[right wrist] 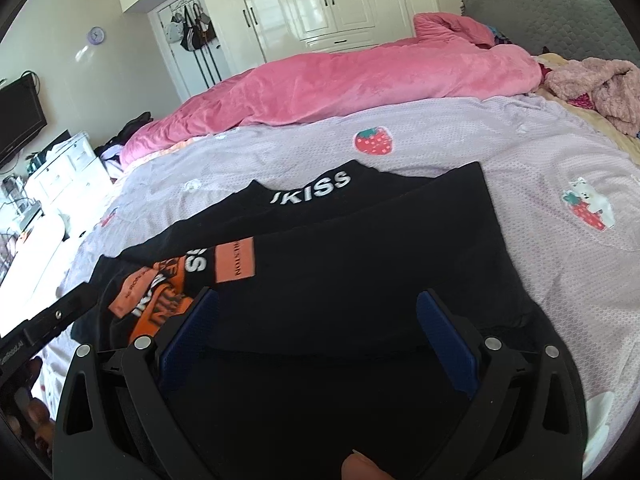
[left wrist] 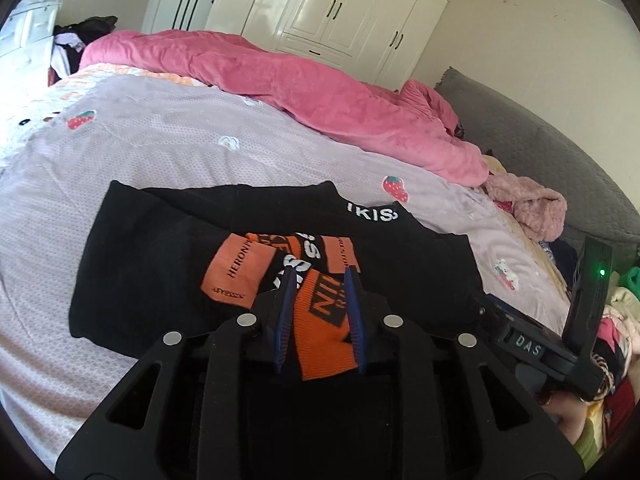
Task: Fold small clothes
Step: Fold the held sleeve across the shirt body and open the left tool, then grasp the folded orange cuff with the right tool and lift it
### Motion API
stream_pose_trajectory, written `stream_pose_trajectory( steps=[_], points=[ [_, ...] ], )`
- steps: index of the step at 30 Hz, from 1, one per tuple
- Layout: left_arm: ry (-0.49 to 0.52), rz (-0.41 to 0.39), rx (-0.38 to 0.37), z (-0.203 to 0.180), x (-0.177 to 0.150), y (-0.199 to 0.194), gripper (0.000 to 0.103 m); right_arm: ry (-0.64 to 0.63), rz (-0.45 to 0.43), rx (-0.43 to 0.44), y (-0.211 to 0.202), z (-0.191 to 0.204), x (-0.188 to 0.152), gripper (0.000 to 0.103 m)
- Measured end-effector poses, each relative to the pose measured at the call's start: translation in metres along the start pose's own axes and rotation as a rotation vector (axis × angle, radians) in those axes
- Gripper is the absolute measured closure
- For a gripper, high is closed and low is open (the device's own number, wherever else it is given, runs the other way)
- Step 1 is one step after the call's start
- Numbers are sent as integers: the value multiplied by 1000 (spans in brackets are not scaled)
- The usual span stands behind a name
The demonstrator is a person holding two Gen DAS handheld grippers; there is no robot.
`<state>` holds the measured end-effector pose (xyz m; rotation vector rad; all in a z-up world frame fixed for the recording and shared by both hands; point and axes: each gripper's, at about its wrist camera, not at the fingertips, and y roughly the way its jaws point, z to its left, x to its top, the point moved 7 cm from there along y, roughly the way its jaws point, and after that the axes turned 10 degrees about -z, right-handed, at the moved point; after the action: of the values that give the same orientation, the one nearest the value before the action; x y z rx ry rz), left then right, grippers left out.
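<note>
A small black garment [left wrist: 160, 264] with orange patches [left wrist: 236, 272] and white lettering lies partly folded on the lilac bedsheet [left wrist: 160, 152]. It also shows in the right wrist view [right wrist: 360, 264]. My left gripper [left wrist: 320, 276] has its blue fingers [left wrist: 286, 312] closed narrowly around an orange fold of the garment. My right gripper [right wrist: 318, 300] is open wide, its blue fingers [right wrist: 448, 344] on either side of the garment's black near edge, holding nothing. The right gripper's body shows at the right of the left wrist view [left wrist: 560, 328].
A pink quilt [left wrist: 304, 92] lies bunched along the bed's far side. A fluffy pink garment [left wrist: 532, 204] and other clothes sit by the grey headboard [left wrist: 540, 132]. White wardrobes [left wrist: 340, 8] stand behind. A TV [right wrist: 20, 116] and white drawers [right wrist: 68, 168] are at the left.
</note>
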<state>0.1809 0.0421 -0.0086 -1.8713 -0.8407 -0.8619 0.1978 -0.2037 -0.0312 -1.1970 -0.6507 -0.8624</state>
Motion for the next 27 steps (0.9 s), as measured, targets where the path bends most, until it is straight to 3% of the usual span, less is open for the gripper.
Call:
stream_pose_trajectory(
  steps=[3, 8, 13, 20, 21, 22, 24, 25, 27],
  points=[
    [-13, -6, 25, 7, 3, -1, 78, -7, 28, 45, 4, 15, -8, 5],
    [-4, -17, 134, 25, 7, -4, 66, 4, 103, 144, 15, 45, -27, 5],
    [-19, -47, 198, 45, 15, -12, 36, -13, 148, 191, 29, 74, -37, 5],
    [-69, -65, 222, 66, 21, -19, 34, -42, 179, 250, 46, 101, -42, 6],
    [-76, -69, 225, 69, 22, -20, 34, -41, 186, 259, 48, 104, -43, 15],
    [-83, -73, 226, 71, 23, -21, 34, -54, 190, 266, 50, 109, -45, 31],
    [-103, -82, 228, 74, 24, -23, 28, -90, 196, 269, 51, 116, -48, 43],
    [-117, -85, 225, 76, 24, -24, 25, -106, 193, 272, 51, 120, -49, 54],
    [-147, -84, 208, 78, 25, -24, 25, -134, 177, 285, 47, 130, -48, 64]
  ],
)
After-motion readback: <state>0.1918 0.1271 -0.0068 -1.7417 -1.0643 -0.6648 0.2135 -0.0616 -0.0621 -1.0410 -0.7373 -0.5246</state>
